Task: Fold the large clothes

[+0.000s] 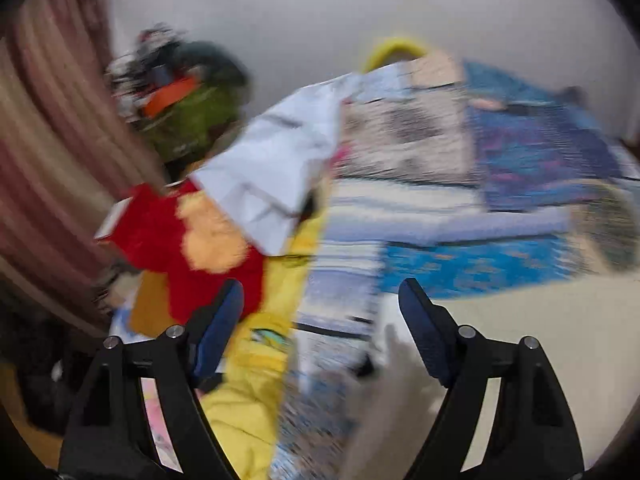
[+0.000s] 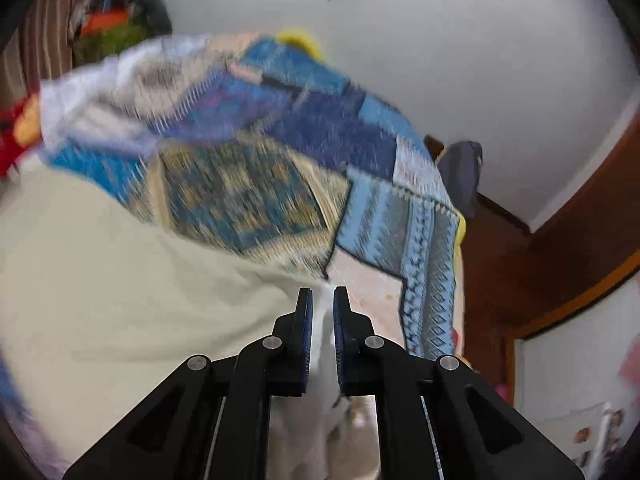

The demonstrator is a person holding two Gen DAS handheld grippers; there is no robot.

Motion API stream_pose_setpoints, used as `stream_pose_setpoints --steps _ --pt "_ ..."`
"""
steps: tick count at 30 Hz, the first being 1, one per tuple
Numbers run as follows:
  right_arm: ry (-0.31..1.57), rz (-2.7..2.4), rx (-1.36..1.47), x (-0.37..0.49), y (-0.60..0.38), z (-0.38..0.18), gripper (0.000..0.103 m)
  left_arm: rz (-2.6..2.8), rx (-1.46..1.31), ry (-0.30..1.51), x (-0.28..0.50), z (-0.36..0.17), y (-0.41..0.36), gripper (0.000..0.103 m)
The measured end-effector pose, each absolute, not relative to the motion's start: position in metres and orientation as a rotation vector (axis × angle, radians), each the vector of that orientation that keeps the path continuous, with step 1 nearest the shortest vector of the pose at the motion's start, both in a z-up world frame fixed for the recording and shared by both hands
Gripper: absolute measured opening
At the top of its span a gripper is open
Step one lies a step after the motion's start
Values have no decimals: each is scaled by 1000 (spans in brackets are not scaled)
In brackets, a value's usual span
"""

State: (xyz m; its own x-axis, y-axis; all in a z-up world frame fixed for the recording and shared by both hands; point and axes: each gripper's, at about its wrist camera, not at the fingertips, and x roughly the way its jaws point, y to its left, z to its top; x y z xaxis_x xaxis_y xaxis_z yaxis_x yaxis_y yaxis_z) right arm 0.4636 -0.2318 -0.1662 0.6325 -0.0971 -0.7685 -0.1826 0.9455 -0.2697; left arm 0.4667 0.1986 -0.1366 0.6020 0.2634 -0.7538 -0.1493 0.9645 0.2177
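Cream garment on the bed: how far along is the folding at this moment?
Done: nothing shows a finished fold; the cream garment lies loose on the patchwork bedspread. In hand: the right claw is shut on a strip of it, while the left claw is open and empty. Left: the folding itself.

Cream garment [image 2: 120, 288] on patchwork bedspread [image 2: 248, 184]

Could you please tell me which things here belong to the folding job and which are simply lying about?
Part of the job:
- cream garment, spread on the bed
- right gripper, shut on a fold of it
- left gripper, open and holding nothing

Lying about:
- patchwork bedspread
- red and orange plush
- white cloth
- yellow cloth
- striped curtain
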Motion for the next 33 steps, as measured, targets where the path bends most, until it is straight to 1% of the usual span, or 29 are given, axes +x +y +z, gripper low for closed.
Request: stream_pose_setpoints --steps 4,8,11,14,16,17,18,19,21,23,25,26,29,33 --pt "874 226 -163 447 -208 -138 6 50 164 885 434 -133 155 80" --pt "951 455 -54 435 -158 -145 6 -124 91 929 412 -161 117 82" --pt "1021 581 -41 425 -116 -170 6 -176 85 1013 409 -207 102 82" --pt "1091 602 -151 417 -85 -210 6 -87 151 1102 411 -255 105 82" --pt "1127 570 -221 417 -83 -234 6 -31 148 1137 410 -269 122 82" --pt "1134 549 -235 415 -89 -241 6 3 151 1137 408 -272 131 86" --pt "1132 525 -238 415 -99 -244 6 5 127 1127 404 -271 143 92" --pt "1122 489 -242 416 -112 -244 6 1 103 1117 399 -268 151 94" --pt "1090 385 -282 418 -141 -241 6 24 89 1105 395 -264 162 94" --pt "1062 247 -356 419 -172 -239 6 110 184 1078 389 -260 162 95" --pt "1049 142 -405 421 -208 -238 6 121 210 1049 385 -255 167 95" --pt "1050 130 -396 422 -220 -236 6 157 215 1045 385 -253 173 94" --pt "1083 124 -246 423 -259 -224 6 288 215 1008 378 -237 187 93" --pt "1019 95 -127 408 -276 -194 6 295 -34 924 348 -201 212 93"
